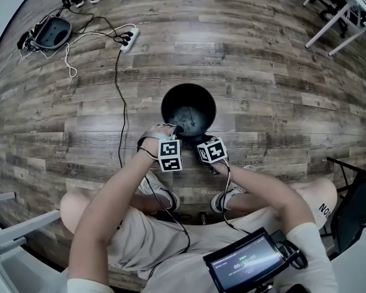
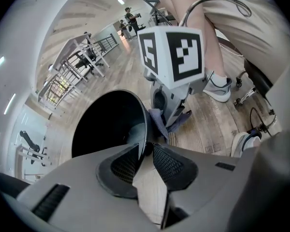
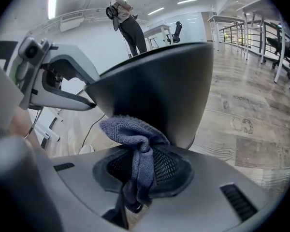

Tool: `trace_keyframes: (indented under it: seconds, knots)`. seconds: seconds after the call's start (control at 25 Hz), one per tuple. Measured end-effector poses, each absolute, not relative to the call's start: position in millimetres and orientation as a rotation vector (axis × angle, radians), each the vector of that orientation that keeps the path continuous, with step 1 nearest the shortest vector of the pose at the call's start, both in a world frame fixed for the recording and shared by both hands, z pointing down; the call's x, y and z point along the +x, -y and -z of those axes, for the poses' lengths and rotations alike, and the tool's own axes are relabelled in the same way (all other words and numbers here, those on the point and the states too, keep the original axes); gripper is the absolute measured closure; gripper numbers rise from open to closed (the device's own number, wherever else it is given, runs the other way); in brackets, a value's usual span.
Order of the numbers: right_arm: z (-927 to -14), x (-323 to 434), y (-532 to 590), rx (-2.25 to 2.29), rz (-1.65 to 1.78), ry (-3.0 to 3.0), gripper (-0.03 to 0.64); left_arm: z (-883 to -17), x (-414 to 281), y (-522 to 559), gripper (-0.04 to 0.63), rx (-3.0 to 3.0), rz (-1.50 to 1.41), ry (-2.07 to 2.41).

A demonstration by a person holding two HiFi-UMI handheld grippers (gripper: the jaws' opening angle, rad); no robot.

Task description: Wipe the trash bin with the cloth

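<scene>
Cloth (image 3: pixel 135 144), right gripper's (image 3: pixel 141 170), perhaps against bin (image 3: pixel 169 86)

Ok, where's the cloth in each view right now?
Head view: the cloth cannot be made out; it is too small to tell at the near rim of the trash bin.
Left gripper view: cloth at centre, just right of the trash bin rim.
Right gripper view: low centre, clamped between the jaws, against the trash bin's outer wall.
Shared landmark: the black trash bin.

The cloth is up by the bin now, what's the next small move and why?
Probably slide the right gripper sideways along the outer wall of the trash bin: its jaws pinch the cloth, bunched against that wall, while the left gripper clamps the rim, steadying it.
</scene>
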State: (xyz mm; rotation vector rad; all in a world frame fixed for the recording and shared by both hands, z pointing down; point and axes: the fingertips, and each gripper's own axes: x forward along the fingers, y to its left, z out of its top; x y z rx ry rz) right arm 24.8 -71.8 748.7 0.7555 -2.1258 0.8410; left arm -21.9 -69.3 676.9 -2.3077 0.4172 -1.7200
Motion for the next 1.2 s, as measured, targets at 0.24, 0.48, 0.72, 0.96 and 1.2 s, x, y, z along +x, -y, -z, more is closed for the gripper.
trace_keyframes:
  seconds: [0.24, 0.48, 0.72, 0.96, 1.2]
  knots:
    - [-789.9, 20.2, 72.2, 0.782, -0.841, 2.097, 0.537, -676.9, -23.2, 69.8, 0.491, -2.309, 1.707, -0.413]
    - [-827.4, 20.8, 73.3, 0.797, -0.836, 2.052, 0.537, -676.9, -23.4, 70.3, 0.491, -2.306, 1.698, -0.413]
    - [-857.7, 21.1, 72.6, 0.796, -0.833, 2.001, 0.537, -676.9, -22.0, 70.4, 0.491, -2.305, 1.692, -0.413]
    - [-871.0, 18.2, 67.1, 0.794, -0.871, 2.001, 0.537, -678.6, -23.1, 68.4, 0.491, -2.302, 1.699, -0.412]
    - [-836.4, 14.7, 44.8, 0.668, -0.874, 2.03, 0.537, -680.5, -23.9, 71.5, 0.491, -2.288, 1.705, -0.419]
